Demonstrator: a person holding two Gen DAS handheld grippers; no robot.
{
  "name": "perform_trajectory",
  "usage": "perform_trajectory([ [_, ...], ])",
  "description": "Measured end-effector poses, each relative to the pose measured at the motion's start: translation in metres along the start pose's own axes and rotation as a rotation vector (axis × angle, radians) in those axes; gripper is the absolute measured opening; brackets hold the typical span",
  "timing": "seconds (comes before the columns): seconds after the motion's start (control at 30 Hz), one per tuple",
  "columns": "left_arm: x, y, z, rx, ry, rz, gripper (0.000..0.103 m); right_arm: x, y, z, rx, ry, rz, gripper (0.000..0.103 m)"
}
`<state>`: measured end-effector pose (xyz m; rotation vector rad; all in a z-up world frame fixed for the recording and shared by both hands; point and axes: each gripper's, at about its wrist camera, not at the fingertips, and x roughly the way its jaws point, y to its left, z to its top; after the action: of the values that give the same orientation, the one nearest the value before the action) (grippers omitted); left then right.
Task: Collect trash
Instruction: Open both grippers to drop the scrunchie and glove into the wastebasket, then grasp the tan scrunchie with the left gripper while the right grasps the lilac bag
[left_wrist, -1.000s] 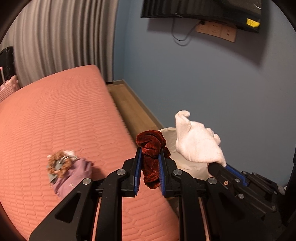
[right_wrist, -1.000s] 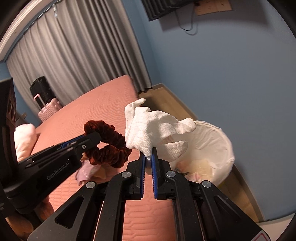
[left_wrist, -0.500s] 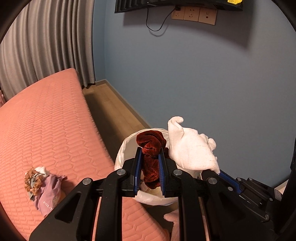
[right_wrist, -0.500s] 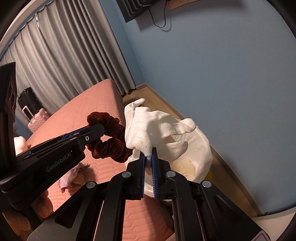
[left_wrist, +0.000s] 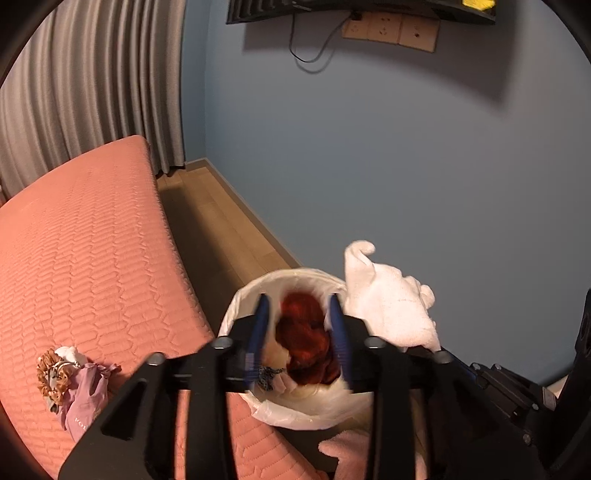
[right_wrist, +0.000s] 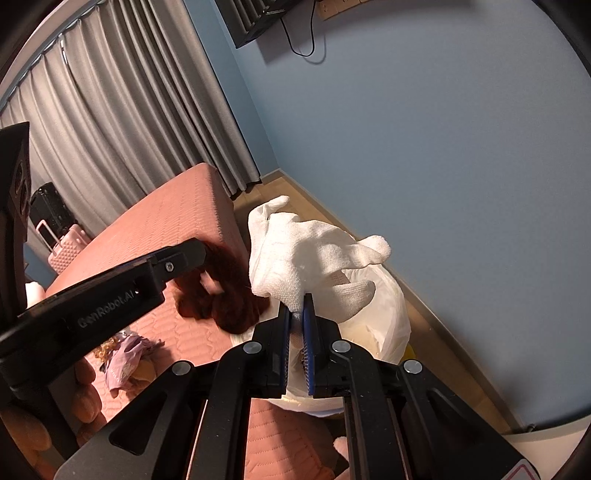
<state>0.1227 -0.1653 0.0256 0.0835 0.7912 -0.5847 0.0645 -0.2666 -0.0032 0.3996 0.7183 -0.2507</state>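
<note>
Bed: pink quilted mattress (left_wrist: 85, 258) fills the left of both views; a small heap of leftovers (left_wrist: 72, 380), a lilac cloth with a brownish frilly piece, lies on it well apart from the bin, so more collecting looks due.
Bin: white-lined trash bin (left_wrist: 258, 291) stands on the wooden floor just beside the bed's edge; half a second ago it sat a little lower in the left wrist view, and now it lies squarely under both tools.
Left gripper (left_wrist: 299, 332): its jaws have just been opening and now stand apart, the blue pads clear of the cloth between them.
Scrunchie: dark red velvet scrunchie (left_wrist: 304, 339), pinched a second ago, now shows blurred and loose between the parted pads, over the bin's mouth; in my judgement it is dropping in, though the right wrist view still shows it near the rim (right_wrist: 225, 299).
Right gripper (right_wrist: 297, 332): closed tight, pinching the cuff of the white glove (right_wrist: 310, 258), unchanged from before.
Glove: held up above the bin, not yet let go.
Meaning: one piece released, one left to release.
</note>
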Motion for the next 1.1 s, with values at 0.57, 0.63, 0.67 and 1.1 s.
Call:
perform_trajectory([
  [0.57,-0.002,0.026,-0.001,-0.064,-0.009,0.060,0.049,0.010,0.015,0.002,-0.022,0.006,0.014,0.015],
  [0.63,-0.003,0.029,-0.004,-0.072,-0.006,0.064,0.049,0.010,0.019,0.000,-0.027,0.011,0.016,0.015],
  [0.67,-0.004,0.031,-0.005,-0.077,-0.006,0.065,0.049,0.010,0.021,-0.001,-0.029,0.013,0.018,0.015],
  [1.1,-0.023,0.065,-0.027,-0.147,0.004,0.102,0.049,0.009,0.055,-0.013,-0.087,0.048,0.053,0.022],
])
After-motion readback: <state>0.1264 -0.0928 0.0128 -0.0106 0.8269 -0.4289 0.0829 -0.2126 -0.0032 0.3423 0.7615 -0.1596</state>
